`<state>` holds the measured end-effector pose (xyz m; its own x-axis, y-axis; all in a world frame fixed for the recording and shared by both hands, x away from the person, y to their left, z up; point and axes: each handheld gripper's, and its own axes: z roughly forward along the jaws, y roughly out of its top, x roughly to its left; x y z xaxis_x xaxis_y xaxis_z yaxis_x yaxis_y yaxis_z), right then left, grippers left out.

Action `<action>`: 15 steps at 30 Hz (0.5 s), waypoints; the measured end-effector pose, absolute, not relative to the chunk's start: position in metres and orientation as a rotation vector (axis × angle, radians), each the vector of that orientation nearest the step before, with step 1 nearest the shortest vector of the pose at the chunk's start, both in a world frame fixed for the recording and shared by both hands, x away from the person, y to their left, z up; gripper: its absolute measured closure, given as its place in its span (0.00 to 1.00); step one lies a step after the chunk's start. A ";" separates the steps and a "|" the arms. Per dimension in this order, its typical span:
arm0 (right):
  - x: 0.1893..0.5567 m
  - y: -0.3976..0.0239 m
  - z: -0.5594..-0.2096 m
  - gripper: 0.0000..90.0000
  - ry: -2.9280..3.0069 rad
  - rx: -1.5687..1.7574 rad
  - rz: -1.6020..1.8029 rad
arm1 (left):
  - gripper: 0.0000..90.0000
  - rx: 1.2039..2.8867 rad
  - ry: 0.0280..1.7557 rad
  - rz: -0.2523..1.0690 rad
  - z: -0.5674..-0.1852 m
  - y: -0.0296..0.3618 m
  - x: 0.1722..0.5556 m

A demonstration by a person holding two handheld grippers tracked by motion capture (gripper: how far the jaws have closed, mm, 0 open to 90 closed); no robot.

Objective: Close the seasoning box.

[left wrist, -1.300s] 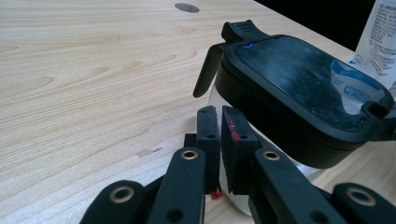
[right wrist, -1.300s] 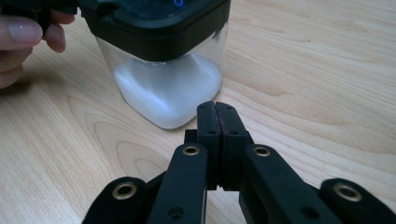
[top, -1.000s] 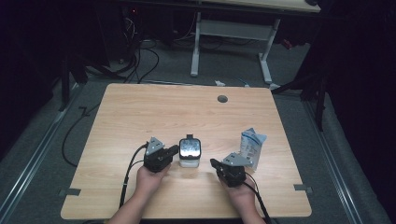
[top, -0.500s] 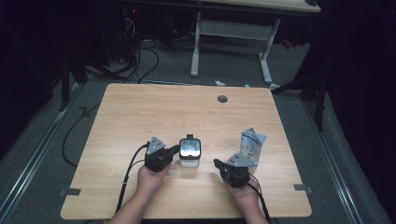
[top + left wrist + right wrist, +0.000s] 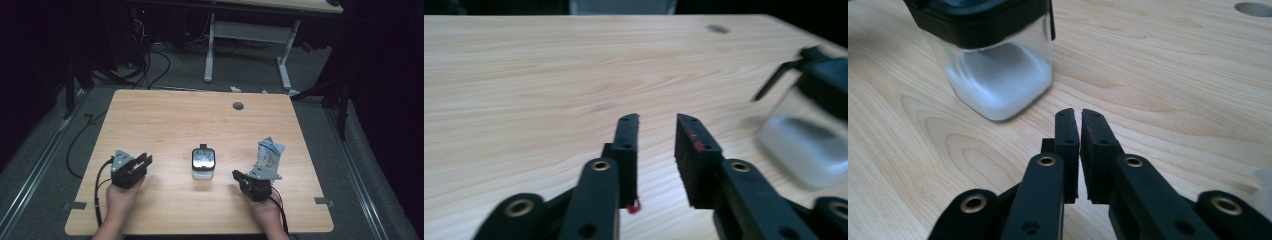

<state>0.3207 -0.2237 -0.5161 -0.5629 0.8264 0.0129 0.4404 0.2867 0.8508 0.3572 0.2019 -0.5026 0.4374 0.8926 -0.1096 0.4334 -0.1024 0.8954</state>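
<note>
Wood-topped table (image 5: 165, 125) under a dim overhead light, with a person's two hands at its near edge, each holding a black two-jaw tool. At left, the left gripper (image 5: 145, 161) sits well apart from the jar, its jaws parted with only bare tabletop between them; they have just been opening, and in the left gripper view (image 5: 656, 131) a clear gap shows between the two black pads, nothing clamped. The hand (image 5: 120, 197) behind it rests low on the wood, a cable trailing toward the table's edge. At centre stands the clear square jar (image 5: 203, 162), upright, black-lidded, with a layer of white powder or grains at its bottom; which of the two is hard to judge, as both gripper views blur it. It sits between the two tools, touched by neither. To the right, the right gripper (image 5: 236, 174) points toward the jar from near it; its jaws have just been easing apart, and the right gripper view (image 5: 1080, 122) shows only a thin slit between them, empty. Just beyond that gripper stands a crumpled blue-and-white pouch (image 5: 268, 152).
</note>
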 end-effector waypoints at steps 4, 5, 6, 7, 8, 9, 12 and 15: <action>0.321 -0.230 -0.514 0.83 2.094 1.139 1.171 | 0.65 1.720 1.219 0.656 -0.512 0.228 0.338; 0.321 -0.232 -0.513 0.80 2.086 1.142 1.169 | 0.64 1.727 1.228 0.665 -0.515 0.230 0.335; 0.321 -0.234 -0.513 0.78 2.080 1.141 1.164 | 0.63 1.729 1.239 0.655 -0.516 0.232 0.333; 0.320 -0.235 -0.513 0.76 2.074 1.142 1.161 | 0.61 1.726 1.241 0.639 -0.516 0.233 0.332; 0.320 -0.236 -0.513 0.74 2.069 1.144 1.156 | 0.60 1.726 1.230 0.627 -0.515 0.231 0.332; 0.319 -0.238 -0.512 0.72 2.064 1.146 1.151 | 0.59 1.736 1.213 0.627 -0.515 0.228 0.331; 0.319 -0.242 -0.512 0.69 2.049 1.153 1.150 | 0.58 1.828 1.147 0.641 -0.516 0.216 0.329; 0.321 -0.242 -0.511 0.68 2.038 1.162 1.160 | 0.58 1.914 1.102 0.680 -0.519 0.209 0.326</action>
<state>0.3215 -0.2420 -0.5113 -0.4980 0.8669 -0.0225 0.4232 0.2655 0.8663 0.3261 0.2095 -0.5186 0.4744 0.8785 0.0557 0.4438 -0.2934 0.8467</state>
